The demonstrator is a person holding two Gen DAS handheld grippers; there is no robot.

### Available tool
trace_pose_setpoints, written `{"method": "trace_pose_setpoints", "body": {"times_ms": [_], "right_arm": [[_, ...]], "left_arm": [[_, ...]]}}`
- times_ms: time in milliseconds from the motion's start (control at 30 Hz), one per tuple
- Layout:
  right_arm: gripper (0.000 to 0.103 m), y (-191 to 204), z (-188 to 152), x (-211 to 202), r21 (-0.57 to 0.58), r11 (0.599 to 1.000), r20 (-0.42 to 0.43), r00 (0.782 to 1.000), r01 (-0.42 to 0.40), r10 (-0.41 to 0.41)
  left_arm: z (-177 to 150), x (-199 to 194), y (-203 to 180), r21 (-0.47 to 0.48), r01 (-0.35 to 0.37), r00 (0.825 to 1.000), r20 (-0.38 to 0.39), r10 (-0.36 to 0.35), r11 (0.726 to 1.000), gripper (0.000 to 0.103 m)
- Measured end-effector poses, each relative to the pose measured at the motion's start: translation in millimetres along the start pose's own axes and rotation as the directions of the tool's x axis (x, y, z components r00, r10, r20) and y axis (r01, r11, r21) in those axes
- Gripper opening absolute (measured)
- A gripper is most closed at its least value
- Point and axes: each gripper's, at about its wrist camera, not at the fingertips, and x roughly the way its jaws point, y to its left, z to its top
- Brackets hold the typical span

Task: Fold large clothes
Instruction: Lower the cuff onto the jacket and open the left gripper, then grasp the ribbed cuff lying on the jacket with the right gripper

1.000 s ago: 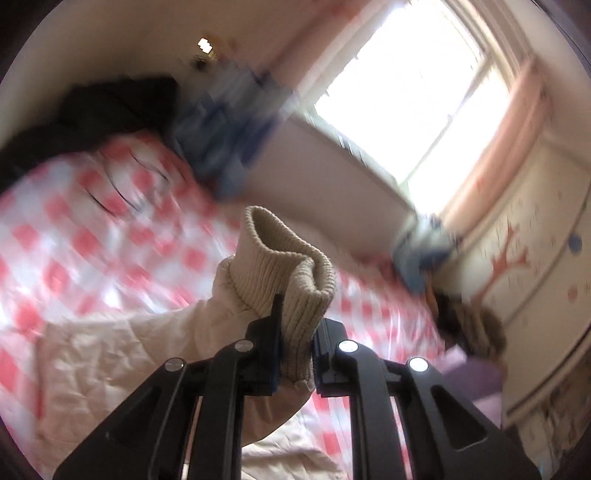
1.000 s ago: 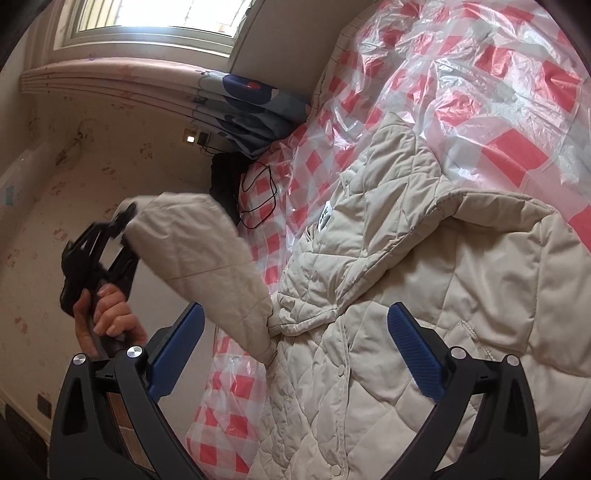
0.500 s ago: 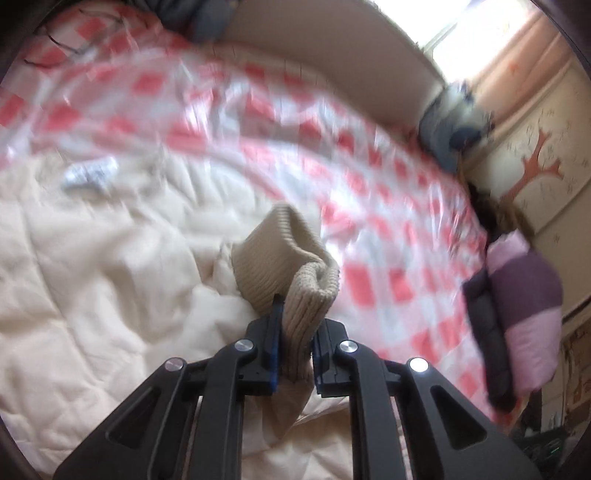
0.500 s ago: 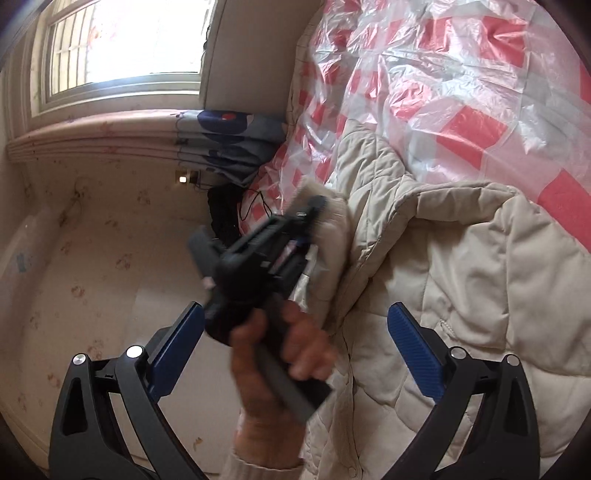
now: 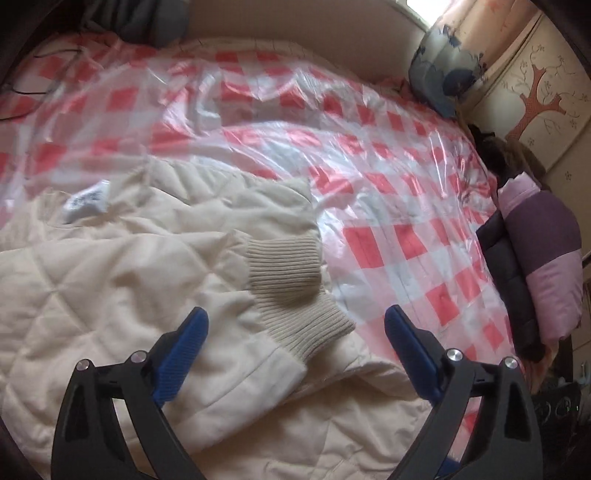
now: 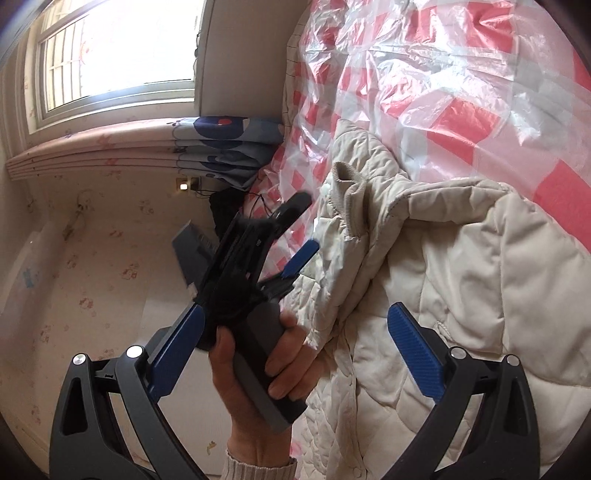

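A cream quilted jacket lies spread on a bed with a red-and-white check plastic cover. Its sleeve is folded across the body, and the ribbed cuff rests on the jacket beside a second ribbed cuff. My left gripper hovers just above them. Its jaws are opening wide, and the cuffs lie between them untouched by the pads. In the right wrist view a hand holds the left gripper at the jacket's edge. My right gripper stands open and holds nothing.
A purple and pink puffer jacket lies at the bed's right edge. Blue patterned bedding sits by the headboard, and dark clothes are at the far left corner. A window and a wall lie beyond the bed.
The left gripper came down with the cuff pinched, laid it on the jacket and let go, and its jaws went from shut to wide. The right gripper stayed open and rolled slightly.
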Motion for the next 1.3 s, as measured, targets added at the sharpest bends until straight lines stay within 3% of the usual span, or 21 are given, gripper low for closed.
{"method": "trace_pose_setpoints", "body": {"times_ms": [133,200,267,333,400,433,467,533,567,633,767,800,833,867,1000,1133,1233,1300], "right_arm": [[0.096,22,2,11,-0.13,0.991,-0.018,0.999,0.03,-0.032],[0.096,35,6,26,-0.215,0.973,-0.009,0.997,0.078,-0.081],[0.096,40,13,53,-0.266,0.959,-0.062,0.991,0.099,-0.119],[0.096,39,25,81,-0.322,0.93,-0.072,0.975,0.178,-0.211],[0.096,31,37,104,-0.329,0.911,-0.092,0.952,0.248,-0.292],[0.096,26,41,113,-0.324,0.908,-0.098,0.946,0.264,-0.309],[0.096,22,43,118,-0.33,0.904,-0.095,0.943,0.272,-0.319],[0.096,16,44,127,-0.357,0.884,-0.082,0.933,0.301,-0.351],[0.096,13,43,132,-0.375,0.873,-0.085,0.926,0.312,-0.368],[0.096,10,42,140,-0.404,0.856,-0.094,0.916,0.322,-0.389],[0.096,14,33,144,-0.467,0.841,-0.077,0.934,0.275,-0.348],[0.096,15,31,149,-0.489,0.828,-0.082,0.93,0.276,-0.359],[0.096,14,30,155,-0.505,0.815,-0.09,0.921,0.285,-0.378],[0.096,13,30,158,-0.507,0.811,-0.092,0.918,0.29,-0.386],[0.096,12,31,156,-0.491,0.829,-0.079,0.933,0.269,-0.35],[0.096,6,42,153,-0.429,0.871,-0.114,0.943,0.238,-0.314],[0.091,2,52,149,-0.382,0.905,-0.149,0.954,0.186,-0.259],[0.082,7,52,147,-0.41,0.892,-0.149,0.951,0.19,-0.271]], "left_arm": [[-27,-62,40,-0.077,-0.082,0.989,0.114,0.09,0.994,0.092],[-47,-94,70,-0.132,-0.154,0.968,0.18,0.176,0.979,0.094],[-64,-121,97,-0.165,-0.248,0.929,0.237,0.283,0.954,0.096],[-77,-138,117,-0.178,-0.332,0.89,0.266,0.37,0.926,0.096],[-86,-147,127,-0.171,-0.394,0.855,0.292,0.429,0.903,0.096],[-91,-152,130,-0.164,-0.437,0.824,0.321,0.466,0.885,0.096],[-94,-154,130,-0.158,-0.458,0.808,0.337,0.484,0.875,0.096],[-103,-154,128,-0.145,-0.519,0.757,0.381,0.531,0.843,0.096],[-106,-152,127,-0.144,-0.531,0.743,0.395,0.541,0.835,0.096],[-110,-143,127,-0.136,-0.543,0.736,0.399,0.547,0.829,0.096],[-115,-122,120,-0.081,-0.58,0.733,0.383,0.562,0.811,0.096],[-117,-119,116,-0.051,-0.599,0.728,0.383,0.569,0.799,0.096],[-119,-117,113,-0.035,-0.626,0.708,0.392,0.587,0.779,0.096],[-121,-117,110,-0.028,-0.634,0.7,0.401,0.59,0.772,0.096],[-122,-120,116,-0.043,-0.591,0.733,0.389,0.558,0.806,0.096],[-120,-128,148,-0.162,-0.464,0.808,0.327,0.491,0.871,0.096],[-123,-135,171,-0.261,-0.378,0.841,0.305,0.447,0.888,0.096],[-126,-141,185,-0.324,-0.339,0.849,0.3,0.436,0.883,0.096]]}}
